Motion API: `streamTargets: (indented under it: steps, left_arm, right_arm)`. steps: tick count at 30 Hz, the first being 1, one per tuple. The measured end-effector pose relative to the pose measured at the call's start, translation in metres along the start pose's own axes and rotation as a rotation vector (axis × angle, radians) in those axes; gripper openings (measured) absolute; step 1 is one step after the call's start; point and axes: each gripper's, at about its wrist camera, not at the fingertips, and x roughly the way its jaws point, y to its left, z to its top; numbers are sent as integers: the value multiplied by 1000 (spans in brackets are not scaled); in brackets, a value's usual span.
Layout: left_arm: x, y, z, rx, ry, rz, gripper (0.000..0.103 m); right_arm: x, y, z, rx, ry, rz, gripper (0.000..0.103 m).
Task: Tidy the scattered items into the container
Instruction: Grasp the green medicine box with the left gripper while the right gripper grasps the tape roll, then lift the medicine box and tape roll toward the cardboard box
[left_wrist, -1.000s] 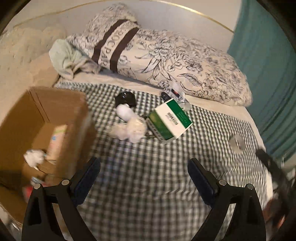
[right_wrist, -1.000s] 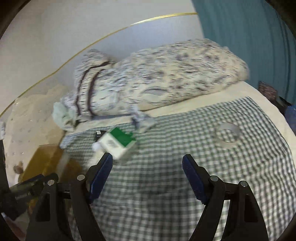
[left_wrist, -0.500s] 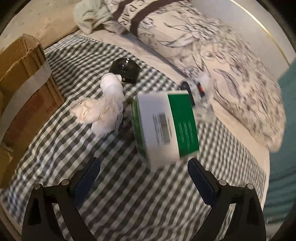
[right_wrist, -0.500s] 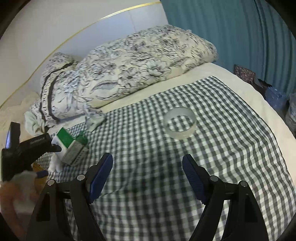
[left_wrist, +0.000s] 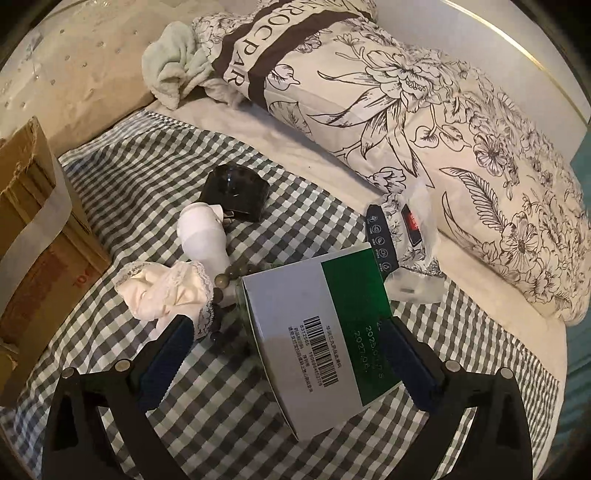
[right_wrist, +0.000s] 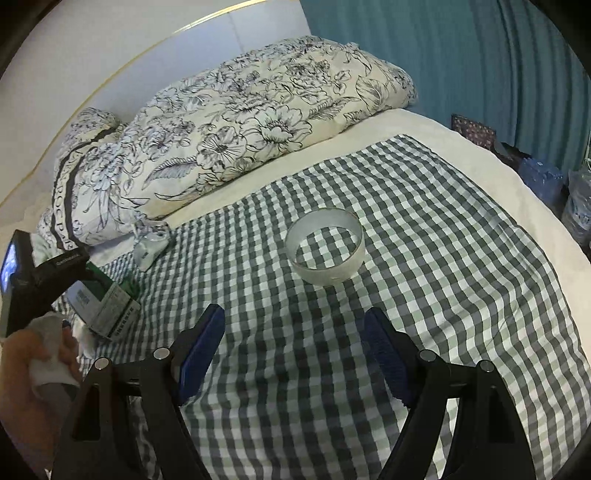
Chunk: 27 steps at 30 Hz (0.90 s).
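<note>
The left tool (left_wrist: 286, 343) stood spread wide around the green-and-white box (left_wrist: 317, 325) at the lower centre of its frame; its right pad sat at the box's green edge, though contact could not be judged, while the left pad stood clear of the box. The right tool (right_wrist: 295, 347) was likewise spread wide with nothing between its pads, hovering over the checked cloth (right_wrist: 424, 295) below a clear tape roll (right_wrist: 325, 245) lying at mid-frame.

Just left of the box in the left view lay a crumpled lace-edged cloth (left_wrist: 166, 291), a string of dark beads (left_wrist: 225, 277), a white bottle (left_wrist: 203, 232) and, above it, a black jar (left_wrist: 234, 192). A clear plastic packet (left_wrist: 410, 251) lay to the box's upper right. The cardboard box (left_wrist: 33, 229) stood at the left edge of the frame.

All of this rested on a bed, with a floral pillow (left_wrist: 406, 110) across the top, a pale green towel (left_wrist: 173, 70) at upper left, and a teal curtain (right_wrist: 480, 66) at upper right in the right view.
</note>
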Motion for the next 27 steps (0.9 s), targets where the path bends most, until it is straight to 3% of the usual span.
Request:
streamTargets:
  steps: [6, 8, 10, 13, 16, 20, 24, 27]
  left_arm:
    - [-2, 8, -4, -11, 4, -24, 103]
    - [3, 5, -2, -9, 24, -51, 103]
    - [1, -2, -2, 10, 15, -40, 103]
    - [2, -18, -5, 89, 12, -37, 103]
    - [7, -25, -9, 138, 26, -43, 103]
    - [17, -19, -7, 126, 46, -51, 103]
    - [31, -1, -1, 89, 73, -101, 103]
    - [29, 6, -1, 133, 57, -118, 101]
  right_arm:
    - [29, 4, 12, -77, -6, -15, 78]
    - [50, 3, 23, -118, -5, -81, 78]
    - [70, -1, 32, -132, 17, -126, 78]
    - [98, -6, 42, -120, 72, -120, 78]
    - [116, -7, 47, -125, 84, -149, 84]
    - [140, -5, 49, -171, 94, -203, 85]
    - [141, 2, 43, -211, 50, -242, 82]
    - [137, -1, 42, -199, 29, -229, 82]
